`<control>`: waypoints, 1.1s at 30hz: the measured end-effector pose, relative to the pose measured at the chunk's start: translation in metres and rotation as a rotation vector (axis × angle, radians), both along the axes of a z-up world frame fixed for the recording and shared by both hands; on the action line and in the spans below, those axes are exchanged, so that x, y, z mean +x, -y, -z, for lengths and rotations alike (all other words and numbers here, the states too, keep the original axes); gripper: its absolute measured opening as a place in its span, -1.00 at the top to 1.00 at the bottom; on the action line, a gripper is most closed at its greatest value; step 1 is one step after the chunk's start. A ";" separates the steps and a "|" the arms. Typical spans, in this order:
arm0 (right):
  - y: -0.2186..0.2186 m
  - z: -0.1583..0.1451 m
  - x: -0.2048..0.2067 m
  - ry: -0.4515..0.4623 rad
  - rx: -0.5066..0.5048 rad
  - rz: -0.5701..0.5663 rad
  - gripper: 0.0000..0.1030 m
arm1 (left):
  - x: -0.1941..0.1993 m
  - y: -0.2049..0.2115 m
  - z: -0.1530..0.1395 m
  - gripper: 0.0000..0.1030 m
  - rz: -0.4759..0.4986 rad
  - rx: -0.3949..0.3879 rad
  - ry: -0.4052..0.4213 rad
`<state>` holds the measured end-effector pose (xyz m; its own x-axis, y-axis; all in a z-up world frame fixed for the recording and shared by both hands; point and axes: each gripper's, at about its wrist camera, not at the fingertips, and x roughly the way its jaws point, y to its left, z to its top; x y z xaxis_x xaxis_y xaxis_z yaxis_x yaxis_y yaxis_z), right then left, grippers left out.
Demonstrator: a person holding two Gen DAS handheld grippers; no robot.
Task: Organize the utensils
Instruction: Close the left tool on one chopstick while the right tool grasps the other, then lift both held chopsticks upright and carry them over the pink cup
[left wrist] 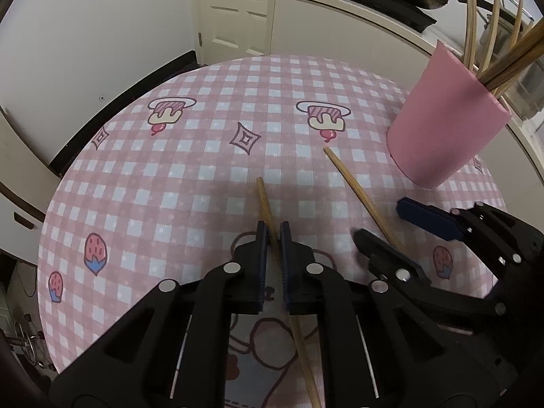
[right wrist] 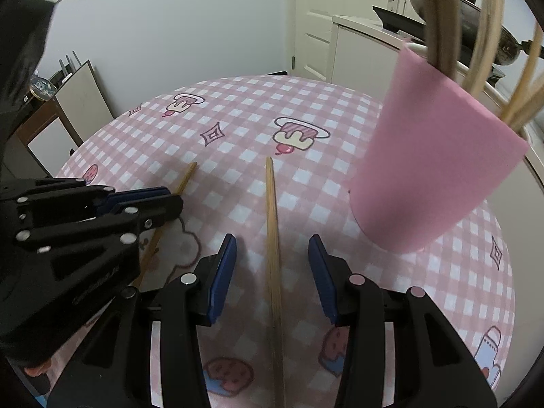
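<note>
Desk [left wrist: 204,156] under a pink checked cloth, carrying everything I work on. Pink cup [left wrist: 445,129] standing at the far right of the desk, with several chopsticks [left wrist: 503,68] leaning out of its mouth. My left hand-held gripper [left wrist: 272,234], jaws narrowed and clamped on a loose chopstick [left wrist: 263,197] whose far end lies on the cloth. My right hand-held gripper [right wrist: 272,255], jaws partly open, straddling a second chopstick [right wrist: 271,204] lying flat on the cloth near the cup; its pads stand clear of the wood on both sides.
</note>
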<state>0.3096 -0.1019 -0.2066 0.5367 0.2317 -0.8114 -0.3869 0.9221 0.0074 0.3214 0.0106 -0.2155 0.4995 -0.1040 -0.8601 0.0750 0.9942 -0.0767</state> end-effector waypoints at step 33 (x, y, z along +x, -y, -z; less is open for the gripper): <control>0.024 -0.094 -0.085 0.182 0.171 -0.036 0.90 | -0.119 0.013 -0.131 0.89 0.088 -0.018 0.286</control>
